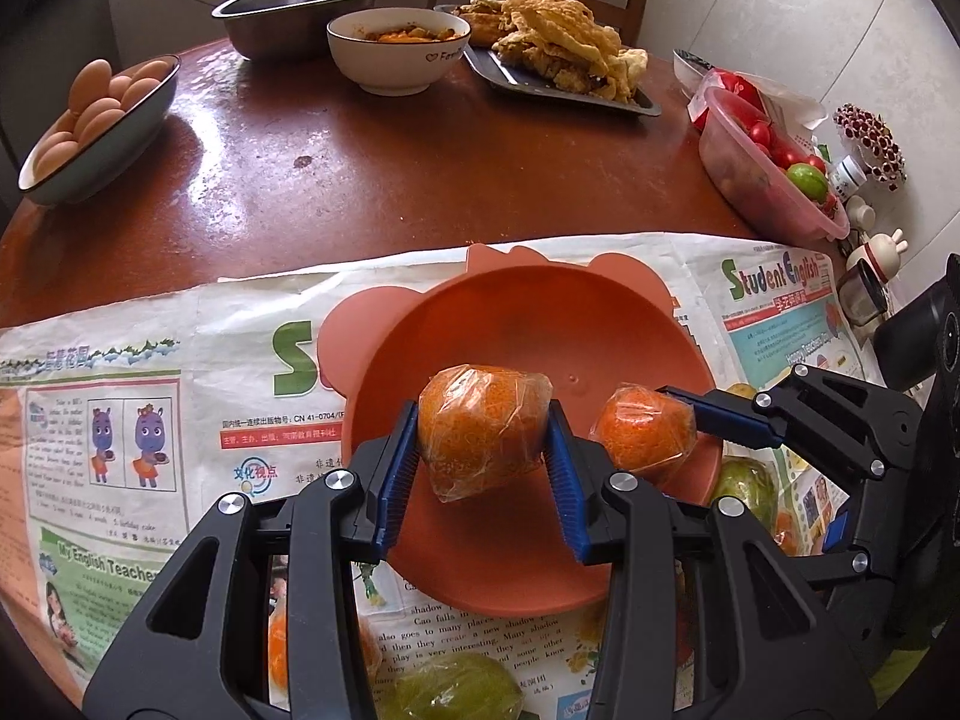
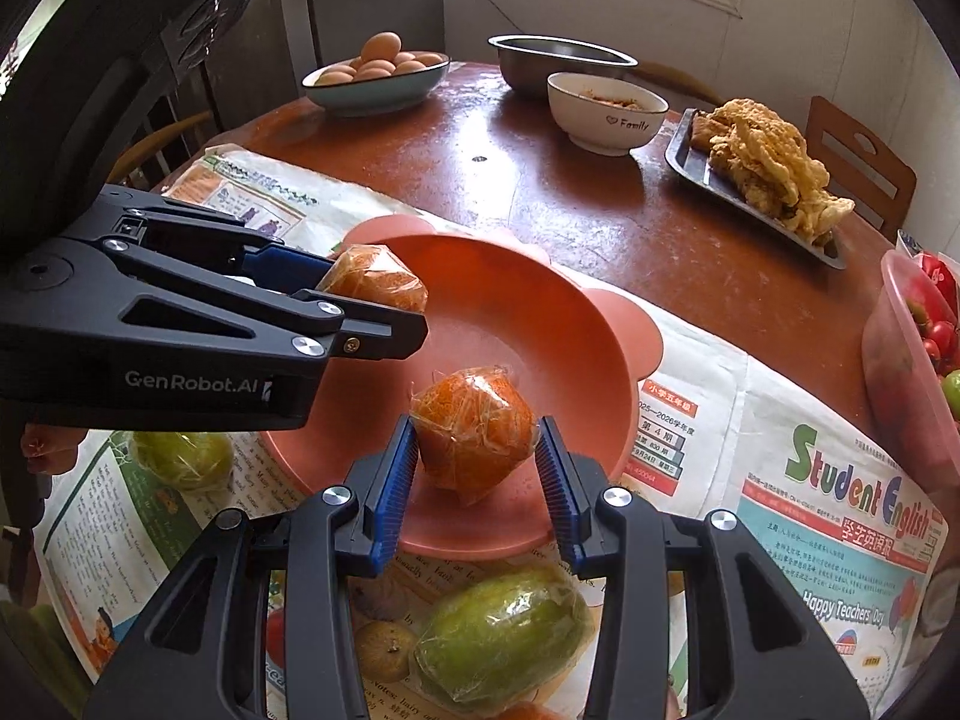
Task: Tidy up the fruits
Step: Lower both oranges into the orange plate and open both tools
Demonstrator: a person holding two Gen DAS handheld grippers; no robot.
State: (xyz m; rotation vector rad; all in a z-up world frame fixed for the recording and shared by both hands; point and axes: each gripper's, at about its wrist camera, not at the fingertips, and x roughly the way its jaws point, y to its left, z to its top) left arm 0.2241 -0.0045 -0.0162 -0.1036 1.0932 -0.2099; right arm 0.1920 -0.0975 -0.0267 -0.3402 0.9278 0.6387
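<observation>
Left gripper (image 1: 483,453) clamps a wrapped orange (image 1: 480,432) above the pink bowl (image 1: 540,312); right gripper (image 2: 474,450) clamps a second wrapped orange (image 2: 474,435) over the same bowl. Bowl otherwise appears empty. Risk: slick film may let either fruit slip, and the two grippers sit close enough to collide on release. A wrapped green fruit (image 2: 504,630) lies on newspaper (image 2: 840,510) just beside the bowl, unsorted
</observation>
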